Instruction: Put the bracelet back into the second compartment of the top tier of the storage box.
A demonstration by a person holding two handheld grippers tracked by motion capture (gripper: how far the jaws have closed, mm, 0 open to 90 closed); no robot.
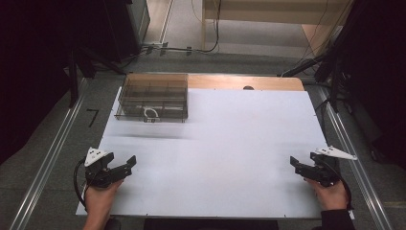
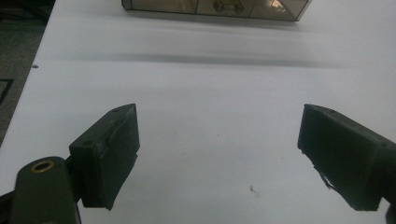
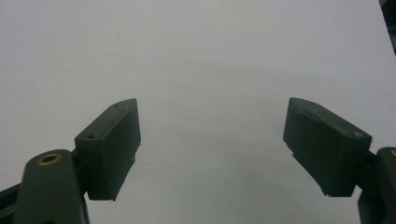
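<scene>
My left gripper (image 1: 122,164) rests on the white table sheet (image 1: 230,143) near the front left corner, held by a hand. In the left gripper view its jaws stand wide apart with nothing between them, so the gripper (image 2: 219,140) is open. My right gripper (image 1: 301,164) sits near the front right edge, also hand-held. It is open (image 3: 212,135) over bare white surface. A clear plastic compartment box (image 1: 152,97) stands at the back left, and its front wall (image 2: 215,8) crosses the top of the left gripper view. A small white looped item (image 1: 151,113) lies in one of its front compartments.
A strip of bare wooden tabletop (image 1: 249,82) runs behind the white sheet. Metal rails (image 1: 52,153) border the table left and right. Dark stands and cables (image 1: 335,72) crowd the back corners. A small dark speck (image 2: 253,189) marks the sheet near the left gripper.
</scene>
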